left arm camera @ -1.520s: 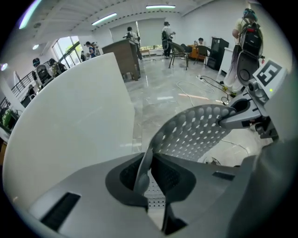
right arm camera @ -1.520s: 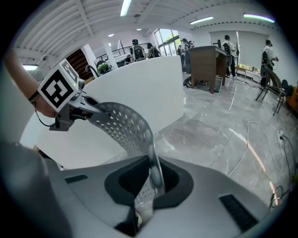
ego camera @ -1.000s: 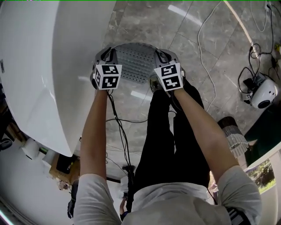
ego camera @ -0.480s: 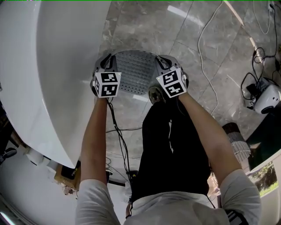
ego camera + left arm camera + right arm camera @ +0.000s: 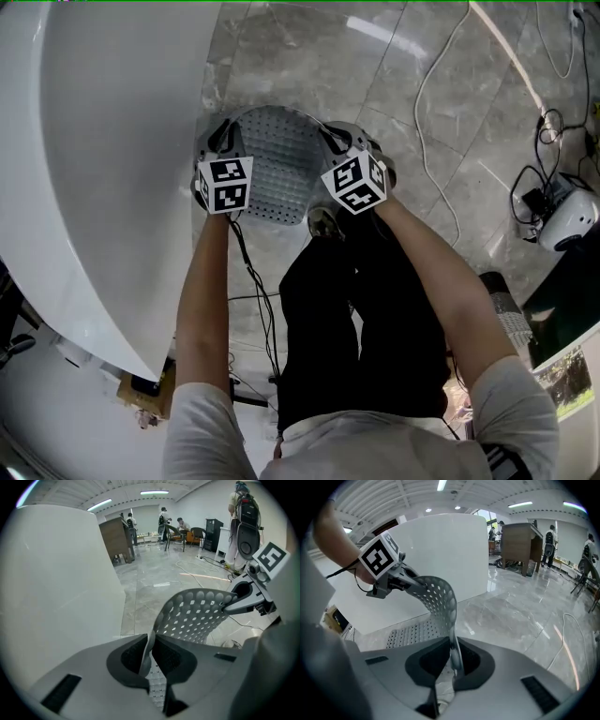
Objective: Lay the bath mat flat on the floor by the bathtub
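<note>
- Head view, nearest the lens: a person in black trousers [image 5: 356, 319] bends forward with both bare forearms reaching down, which brings the load low over the tiles.
- At the person's left hand, the left gripper [image 5: 221, 139] is clenched on one near corner of the grey perforated rubber bath mat [image 5: 277, 159]. The left gripper view shows the thin edge pinched between its dark pads.
- At the other hand, the right gripper [image 5: 334, 137] grasps the opposite near corner, with the mat's edge sandwiched upright between its pads.
- Holding the two corners well apart probably serves to keep the sheet spread, so it can go down without folding on itself.
- Between the grippers the mat bows and hangs away from the person, just beside the outer wall of the glossy white oval bathtub [image 5: 103, 141] at the view's left. Through the wide lens it is hard to say whether the far edge already touches down.
- One shoe [image 5: 323, 223] stands just beside the mat's near edge and may need to step back.
- Beneath lies the polished grey marble-tile floor [image 5: 450, 112], where the strip along the tub looks like the intended spot.
- Farther off, a white cable [image 5: 427, 84] snakes across the tiles, well apart from the mat.
</note>
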Action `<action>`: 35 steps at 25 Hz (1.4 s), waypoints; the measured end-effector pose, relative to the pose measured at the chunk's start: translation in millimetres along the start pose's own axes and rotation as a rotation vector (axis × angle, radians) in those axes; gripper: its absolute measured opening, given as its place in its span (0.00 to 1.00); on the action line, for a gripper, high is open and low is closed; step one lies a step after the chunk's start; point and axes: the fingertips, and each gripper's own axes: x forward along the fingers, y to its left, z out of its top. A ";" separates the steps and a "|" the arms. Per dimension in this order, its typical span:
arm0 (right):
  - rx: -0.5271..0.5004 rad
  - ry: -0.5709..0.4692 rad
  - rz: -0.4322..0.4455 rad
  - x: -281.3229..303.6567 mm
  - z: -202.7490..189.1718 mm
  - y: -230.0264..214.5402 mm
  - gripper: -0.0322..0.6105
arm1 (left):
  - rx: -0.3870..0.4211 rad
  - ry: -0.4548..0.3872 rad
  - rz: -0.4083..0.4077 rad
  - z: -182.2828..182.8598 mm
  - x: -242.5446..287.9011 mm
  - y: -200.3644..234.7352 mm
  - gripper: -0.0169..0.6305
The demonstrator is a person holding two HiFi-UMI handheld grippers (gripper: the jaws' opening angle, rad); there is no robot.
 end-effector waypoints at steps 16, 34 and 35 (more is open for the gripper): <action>-0.122 -0.194 -0.060 59.6 -13.0 -53.7 0.09 | 0.048 -0.168 0.018 13.7 86.5 6.9 0.07; -0.075 -0.263 -0.155 105.9 -28.0 -91.7 0.09 | 0.263 -0.261 0.049 38.7 178.0 19.6 0.07; -0.068 -0.259 -0.153 108.2 -29.3 -91.8 0.09 | 0.266 -0.257 0.051 37.7 181.4 18.7 0.07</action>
